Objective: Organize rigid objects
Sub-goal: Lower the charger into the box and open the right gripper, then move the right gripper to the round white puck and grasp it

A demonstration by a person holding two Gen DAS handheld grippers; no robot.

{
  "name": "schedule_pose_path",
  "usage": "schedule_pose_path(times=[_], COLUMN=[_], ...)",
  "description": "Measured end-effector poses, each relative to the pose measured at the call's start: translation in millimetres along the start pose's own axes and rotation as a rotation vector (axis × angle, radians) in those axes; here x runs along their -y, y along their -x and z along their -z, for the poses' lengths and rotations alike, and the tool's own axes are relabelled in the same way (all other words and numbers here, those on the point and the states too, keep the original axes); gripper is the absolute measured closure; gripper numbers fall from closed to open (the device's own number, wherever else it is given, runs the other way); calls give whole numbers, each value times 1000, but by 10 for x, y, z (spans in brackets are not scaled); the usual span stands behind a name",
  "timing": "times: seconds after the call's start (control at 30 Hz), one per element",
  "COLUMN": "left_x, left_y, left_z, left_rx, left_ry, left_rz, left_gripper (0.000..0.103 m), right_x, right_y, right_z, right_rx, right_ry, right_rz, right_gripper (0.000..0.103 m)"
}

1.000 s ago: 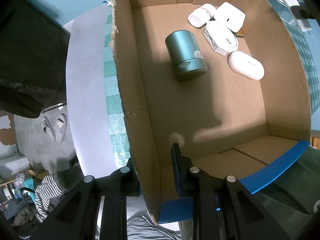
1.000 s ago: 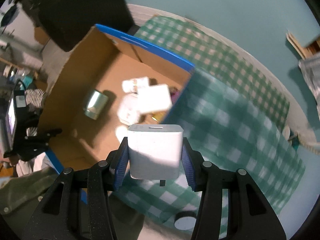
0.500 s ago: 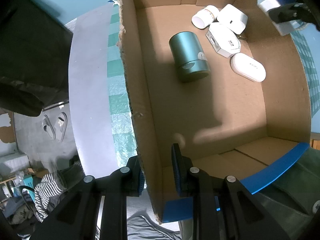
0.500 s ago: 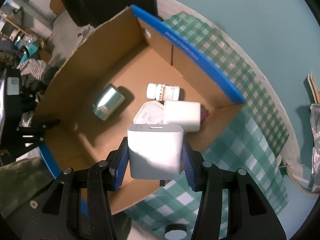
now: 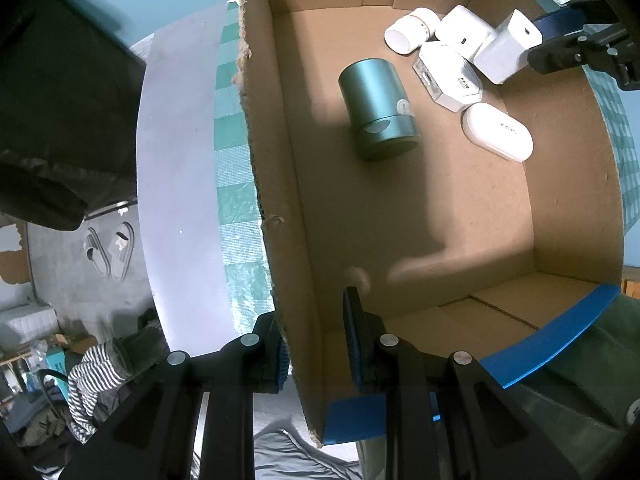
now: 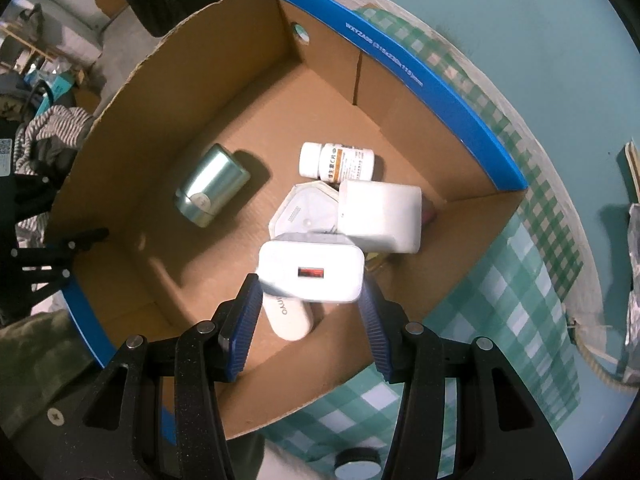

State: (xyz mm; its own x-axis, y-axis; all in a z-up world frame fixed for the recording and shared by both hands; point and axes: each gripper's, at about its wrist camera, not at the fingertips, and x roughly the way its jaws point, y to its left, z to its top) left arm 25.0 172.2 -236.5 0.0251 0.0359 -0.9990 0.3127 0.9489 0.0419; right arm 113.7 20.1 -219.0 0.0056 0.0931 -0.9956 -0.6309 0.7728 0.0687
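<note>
The right gripper (image 6: 310,320) stood over the near right part of the cardboard box (image 6: 400,72) with its blue-padded fingers (image 6: 240,320) spread apart, and the white charger block (image 6: 311,271) sat in the gap between them, forward of the pads and clear of both, its USB face turned up toward the camera. Whether it was dropping free or already resting on the pile below could not be told, though a slight blur along its lower edge suggested it was loose. Its long axis ran across the gap, from one pad to the other, so nothing of it reached past the fingers. Directly beneath and ahead lay the other sorted pieces, close together: a white oval case (image 6: 290,318), a flat white adapter (image 6: 306,216), a second white cube (image 6: 380,216) and a pill bottle (image 6: 336,160), with a green metal canister (image 6: 210,190) lying on its side well apart to the left. This hand was plainly the nearer one to the block; the left gripper (image 5: 316,344) was at the opposite end, its fingers straddling the torn box wall, one pad outside and one inside, apparently pinching the cardboard to steady it. The coming move, as I judged it, was for the right hand to lift straight back out.
</note>
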Motion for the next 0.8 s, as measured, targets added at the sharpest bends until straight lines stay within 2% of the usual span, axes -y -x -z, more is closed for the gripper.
schedule_pose_path(times=[0.3, 0.33, 0.4, 0.43, 0.8], left_x=[50, 56, 70, 73, 88], left_y=[26, 29, 39, 43, 79], left_z=[-15, -19, -31, -30, -31], left_rx=[6, 7, 8, 10, 15], left_ry=[-14, -16, -19, -21, -30], left_rz=[-1, -2, -2, -1, 2], left_gripper=[81, 81, 81, 81, 81], right_x=[5, 8, 20, 23, 247], right_y=[166, 186, 237, 261, 456], right_z=[30, 39, 68, 82, 407], right_rx=[36, 39, 47, 54, 93], right_ry=[-18, -23, -36, -41, -192], right_rz=[11, 14, 22, 25, 15], right_gripper=[53, 52, 40, 38, 33])
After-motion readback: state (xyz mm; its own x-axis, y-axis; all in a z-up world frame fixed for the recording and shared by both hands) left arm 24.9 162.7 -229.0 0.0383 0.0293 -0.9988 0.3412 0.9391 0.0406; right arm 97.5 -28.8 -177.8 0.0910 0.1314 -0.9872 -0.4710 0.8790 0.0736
